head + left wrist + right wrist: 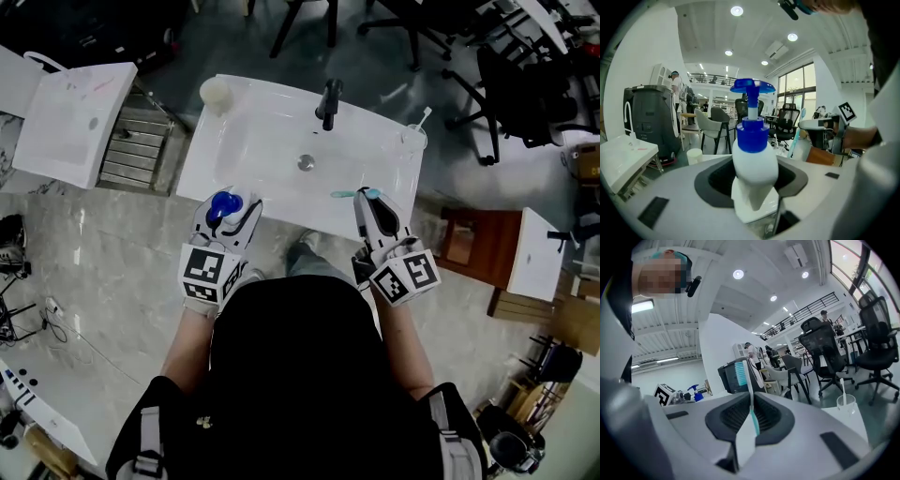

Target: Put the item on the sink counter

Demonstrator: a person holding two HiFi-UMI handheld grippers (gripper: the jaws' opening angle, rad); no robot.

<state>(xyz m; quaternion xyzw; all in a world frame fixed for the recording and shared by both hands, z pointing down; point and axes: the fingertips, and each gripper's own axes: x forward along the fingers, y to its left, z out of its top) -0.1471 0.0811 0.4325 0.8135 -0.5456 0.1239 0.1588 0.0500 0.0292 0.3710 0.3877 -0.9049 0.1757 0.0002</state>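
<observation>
Two items are being held over the front edge of the sink (281, 94): a pump bottle (754, 159) is standing upright, clenched in the left claw (229, 208), and a toothbrush (749, 394) is pointing bristles-up, clamped in the right claw (371, 200).

No legible text, label, brand or number shows anywhere.

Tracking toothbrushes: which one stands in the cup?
The white toothbrush in the clear cup at the sink's back right corner; the teal-bristled toothbrush is clamped in the right gripper.
</observation>
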